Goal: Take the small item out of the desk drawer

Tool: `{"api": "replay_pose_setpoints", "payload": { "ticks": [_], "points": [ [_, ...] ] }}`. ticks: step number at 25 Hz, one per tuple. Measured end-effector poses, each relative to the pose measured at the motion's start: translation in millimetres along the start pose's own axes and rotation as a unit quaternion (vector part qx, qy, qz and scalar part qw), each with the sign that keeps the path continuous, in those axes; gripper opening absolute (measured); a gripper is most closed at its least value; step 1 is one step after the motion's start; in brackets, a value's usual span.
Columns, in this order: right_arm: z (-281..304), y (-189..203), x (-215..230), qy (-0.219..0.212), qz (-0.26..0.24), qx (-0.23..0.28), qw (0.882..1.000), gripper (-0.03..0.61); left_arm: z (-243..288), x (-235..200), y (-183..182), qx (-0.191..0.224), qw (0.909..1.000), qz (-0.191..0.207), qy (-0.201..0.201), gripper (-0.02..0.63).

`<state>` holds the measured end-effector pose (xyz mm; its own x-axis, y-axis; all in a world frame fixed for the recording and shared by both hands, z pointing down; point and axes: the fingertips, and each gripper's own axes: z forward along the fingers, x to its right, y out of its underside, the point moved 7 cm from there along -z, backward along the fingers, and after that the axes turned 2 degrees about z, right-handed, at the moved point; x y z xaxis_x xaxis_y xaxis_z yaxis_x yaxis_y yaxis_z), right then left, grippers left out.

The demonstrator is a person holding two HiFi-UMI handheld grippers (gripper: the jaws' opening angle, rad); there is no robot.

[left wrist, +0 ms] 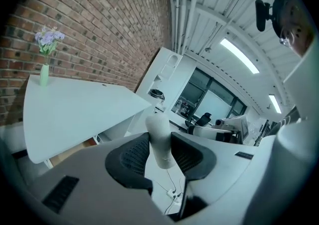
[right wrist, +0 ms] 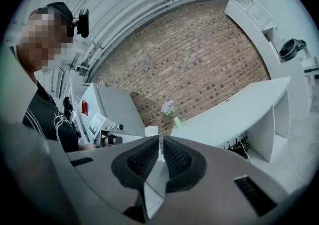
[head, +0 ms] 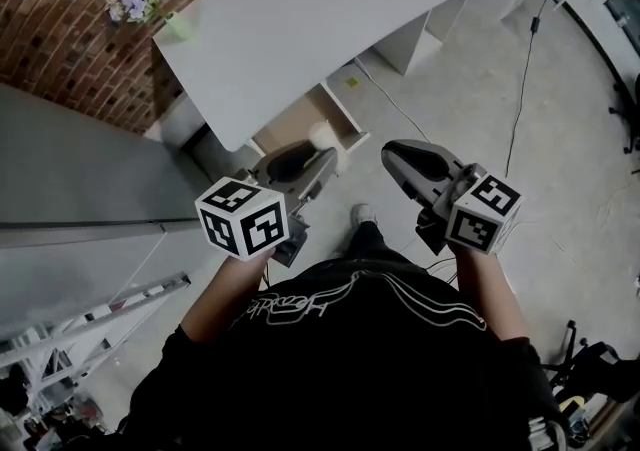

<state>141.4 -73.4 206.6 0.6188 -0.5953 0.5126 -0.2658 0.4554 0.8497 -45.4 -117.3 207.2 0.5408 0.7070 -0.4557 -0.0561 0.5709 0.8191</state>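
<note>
A small white cylinder [head: 322, 135] stands upright between the jaws of my left gripper [head: 316, 155], which is shut on it above the open drawer [head: 345, 115]. In the left gripper view the cylinder [left wrist: 159, 139] fills the gap and both dark pads [left wrist: 130, 158] press on its sides. The drawer's wooden bottom [left wrist: 75, 150] shows under the white desk [left wrist: 75, 109]. My right gripper [head: 392, 155] hangs to the right of the drawer, off the desk. Its jaws [right wrist: 160, 156] stand shut to a thin slit with nothing in them.
The white desk [head: 320, 9] carries a green vase of purple flowers [head: 178, 27] at its left end by the brick wall [head: 60, 29]. A grey cabinet [head: 80, 169] stands left. A black cable [head: 522, 89] runs over the floor at right. The person's shoe [head: 362, 212] is below the drawer.
</note>
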Motion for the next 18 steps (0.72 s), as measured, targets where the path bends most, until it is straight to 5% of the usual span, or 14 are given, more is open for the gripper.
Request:
{"api": "replay_pose_setpoints", "payload": {
  "ticks": [18],
  "points": [
    [5, 13, -54, 0.002, -0.027, 0.009, 1.000, 0.057, -56, 27, 0, 0.041, 0.9986, 0.004, 0.033, 0.152]
  ]
}}
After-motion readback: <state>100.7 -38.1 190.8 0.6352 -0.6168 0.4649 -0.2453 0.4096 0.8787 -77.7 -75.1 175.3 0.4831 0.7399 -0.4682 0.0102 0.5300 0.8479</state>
